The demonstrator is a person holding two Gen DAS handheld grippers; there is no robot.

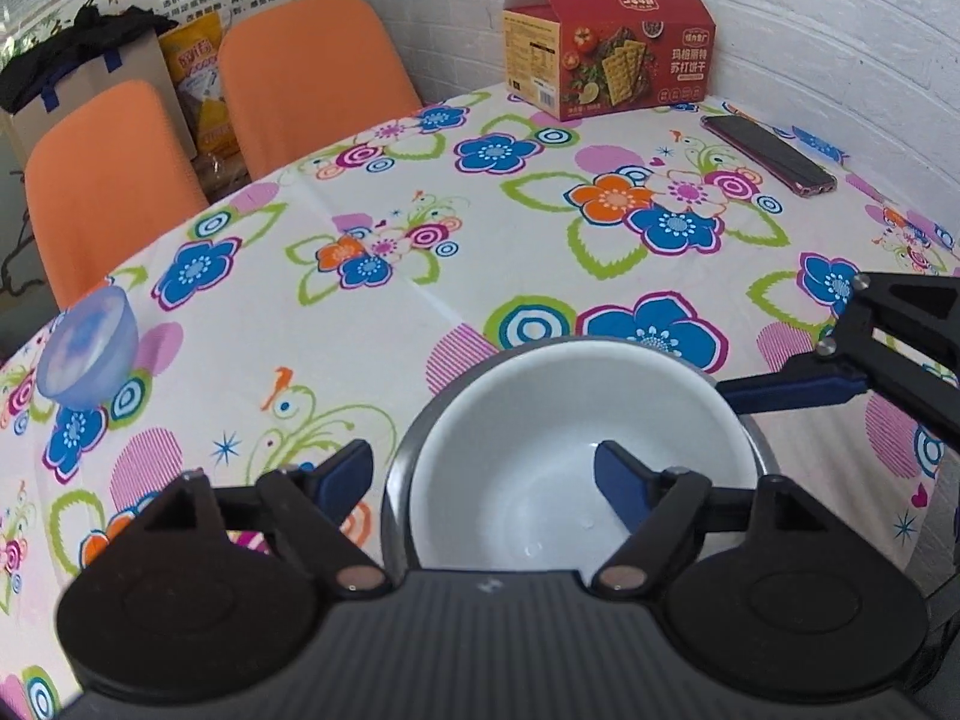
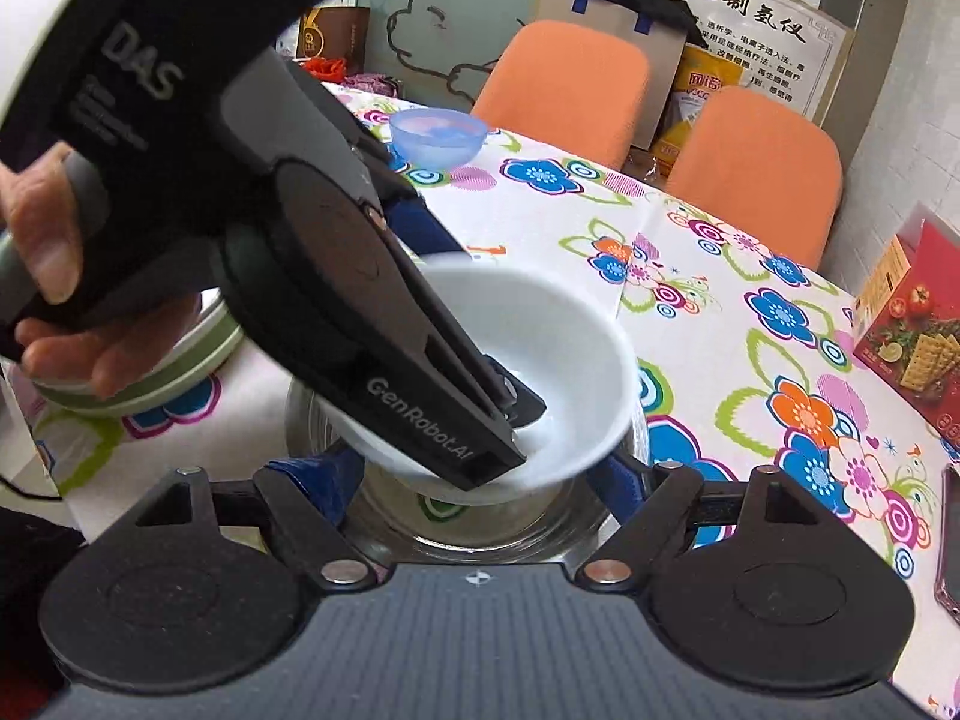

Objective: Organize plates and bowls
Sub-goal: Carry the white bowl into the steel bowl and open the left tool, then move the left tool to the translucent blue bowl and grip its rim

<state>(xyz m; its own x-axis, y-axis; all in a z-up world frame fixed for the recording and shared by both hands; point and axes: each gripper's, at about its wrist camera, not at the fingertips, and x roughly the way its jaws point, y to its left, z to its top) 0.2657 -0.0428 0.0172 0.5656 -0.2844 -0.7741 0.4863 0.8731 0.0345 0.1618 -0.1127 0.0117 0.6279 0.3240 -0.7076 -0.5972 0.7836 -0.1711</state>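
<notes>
The left gripper [image 1: 483, 471] has its fingers spread, straddling the near rim of the white bowl [image 1: 540, 420]. That bowl sits tilted inside a clear glass bowl [image 2: 480, 516] on the floral table [image 1: 420, 276]. The right gripper [image 2: 474, 474] has its fingers apart around the glass bowl. A blue bowl [image 1: 90, 354] rests well apart.

You get bright, even daylight with soft shadows; the white bowl [image 2: 540, 360] washes out, fisheye bends the tabletop [image 1: 480, 240] edges, and corners darken.
</notes>
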